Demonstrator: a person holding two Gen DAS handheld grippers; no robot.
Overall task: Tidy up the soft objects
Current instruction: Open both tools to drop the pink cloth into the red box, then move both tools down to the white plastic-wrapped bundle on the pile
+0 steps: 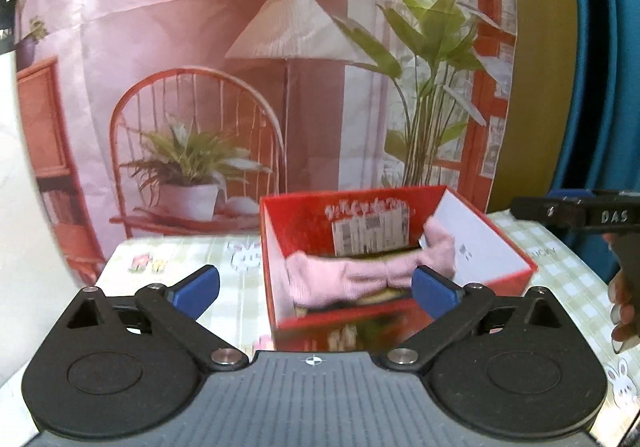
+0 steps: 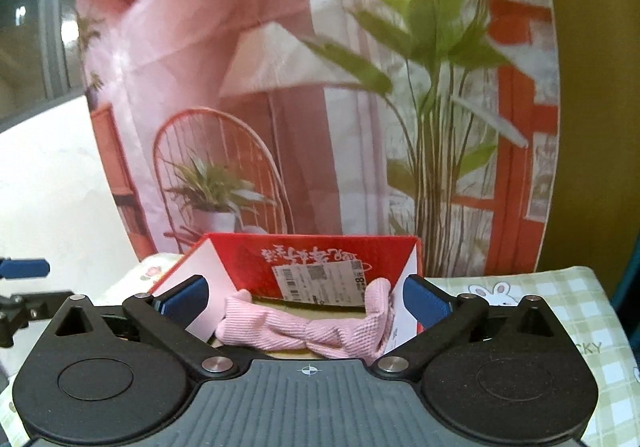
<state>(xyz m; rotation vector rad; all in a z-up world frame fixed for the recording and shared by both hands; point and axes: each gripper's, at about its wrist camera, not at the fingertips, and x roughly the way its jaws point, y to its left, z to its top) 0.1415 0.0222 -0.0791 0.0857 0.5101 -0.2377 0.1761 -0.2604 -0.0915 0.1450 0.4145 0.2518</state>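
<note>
My left gripper [image 1: 316,289] and my right gripper [image 2: 306,301] both stand wide apart, gripping nothing. Just beyond them, the pink cloth [image 2: 304,331] lies inside the red box [image 1: 304,219], draped against its right wall. The box rests on a checked tablecloth [image 1: 192,255]; behind hangs a printed backdrop [image 1: 200,47].

A printed backdrop [image 1: 248,47] hangs behind the table [image 1: 192,251], picturing a pink room with a floor lamp [image 1: 290,29], a red wire chair [image 1: 192,135] bearing a potted plant [image 1: 188,171], a tall leafy plant [image 1: 432,47] and a red window frame [image 1: 486,87]. The table wears a green checked cloth with bunny prints. A white wall [image 2: 44,183] stands left, a teal curtain [image 1: 600,67] right
</note>
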